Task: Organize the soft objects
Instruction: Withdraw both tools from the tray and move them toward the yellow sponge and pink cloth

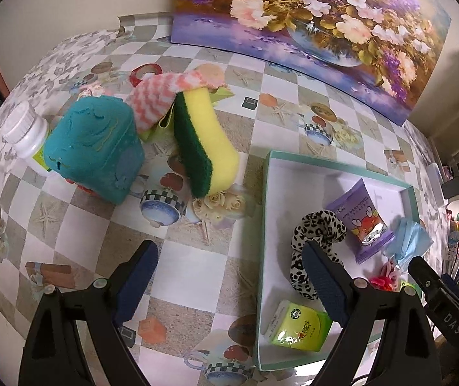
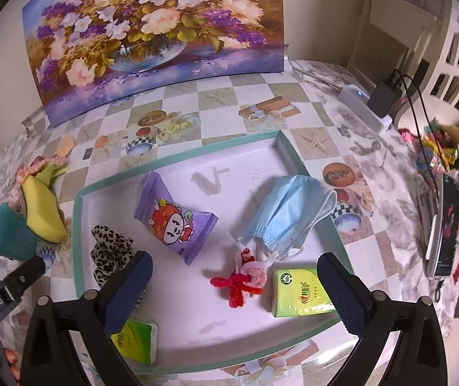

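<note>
A lived-in home room: a table wore a teacup-patterned oilcloth (image 2: 216, 109), a floral still-life painting (image 2: 152, 32) leaned on the wall, and a charging power strip (image 2: 363, 107) sat beside household clutter.

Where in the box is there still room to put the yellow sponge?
The box is bare along its far side, behind the purple wipes packet and the blue face mask. A smaller bare patch lies at the near edge between the two green tissue packs. Its middle is crowded around the red pipe-cleaner toy.
</note>
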Demonstrator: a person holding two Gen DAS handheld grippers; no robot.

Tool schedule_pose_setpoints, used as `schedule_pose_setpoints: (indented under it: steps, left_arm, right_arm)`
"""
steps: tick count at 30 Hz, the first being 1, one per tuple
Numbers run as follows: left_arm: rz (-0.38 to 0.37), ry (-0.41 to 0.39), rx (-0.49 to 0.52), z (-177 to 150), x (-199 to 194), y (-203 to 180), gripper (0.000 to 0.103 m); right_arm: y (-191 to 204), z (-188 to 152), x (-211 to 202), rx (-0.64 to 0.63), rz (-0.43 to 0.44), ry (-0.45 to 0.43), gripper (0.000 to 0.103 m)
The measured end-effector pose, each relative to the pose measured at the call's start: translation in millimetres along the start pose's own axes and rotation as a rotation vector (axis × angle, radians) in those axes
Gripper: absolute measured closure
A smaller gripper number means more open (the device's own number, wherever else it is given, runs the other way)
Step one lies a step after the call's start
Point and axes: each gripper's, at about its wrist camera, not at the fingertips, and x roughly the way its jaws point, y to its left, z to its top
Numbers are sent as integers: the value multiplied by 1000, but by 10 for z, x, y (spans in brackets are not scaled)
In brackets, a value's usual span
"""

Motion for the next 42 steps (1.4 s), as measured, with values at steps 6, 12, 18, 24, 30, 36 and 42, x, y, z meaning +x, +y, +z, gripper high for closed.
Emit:
schedule_pose_setpoints:
  steps: [6, 12, 18, 24, 30, 36, 42]
  left_arm:
    - [45, 3, 24, 0, -44, 22, 12]
    - [49, 13, 4, 28, -89, 126, 12]
    - [50, -4, -7, 79, -188, 242, 12]
    - [50, 4, -29, 109, -208, 405, 12]
    - [27, -17, -34, 156, -332, 489, 12]
    - [21, -73, -33, 285, -551, 668, 12]
    - [25, -96, -101, 382, -659, 1071, 12]
  right_arm:
    - [88, -11, -36, -28, 2, -9, 0]
    - [313, -53, -58, -88, 2, -8, 0]
    - [512, -109, -30, -130, 15, 15, 0]
    - [619, -118, -70, -136, 16, 5, 0]
    - [731, -118, -108, -145, 25, -5, 0]
    - [817, -68, -231, -159, 50, -50, 0]
    - [940, -10, -283, -174, 87, -74, 0]
